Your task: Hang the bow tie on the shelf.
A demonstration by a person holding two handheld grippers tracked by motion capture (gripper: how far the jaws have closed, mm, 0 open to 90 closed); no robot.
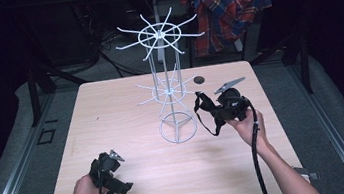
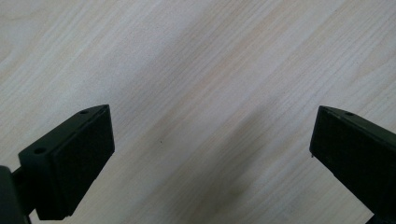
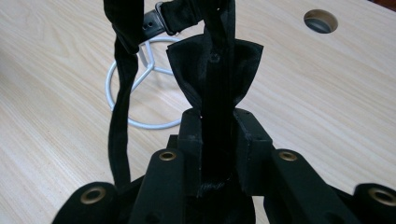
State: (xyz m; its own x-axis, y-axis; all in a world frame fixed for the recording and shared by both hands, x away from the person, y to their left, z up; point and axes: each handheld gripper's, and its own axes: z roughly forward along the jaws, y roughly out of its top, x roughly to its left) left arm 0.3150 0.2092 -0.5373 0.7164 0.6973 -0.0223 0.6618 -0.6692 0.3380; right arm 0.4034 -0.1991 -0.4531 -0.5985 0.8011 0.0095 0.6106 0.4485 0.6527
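Wire rack (image 1: pixel 170 89) mid-table (image 1: pixel 112 115), strap (image 1: pixel 205 107) right.

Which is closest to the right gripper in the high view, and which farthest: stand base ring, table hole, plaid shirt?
From the right gripper:
1. Table hole, just beyond it, slightly to its left.
2. Stand base ring, to its left; close to the hole's distance, hard to separate.
3. Plaid shirt, hanging behind the table.

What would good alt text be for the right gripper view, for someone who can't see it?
The right gripper, its two black jaws closed, pinches a black bow tie whose buckled strap hangs down on the left. Behind it, a white wire stand's ring base sits on the pale wood table, which has a round hole.
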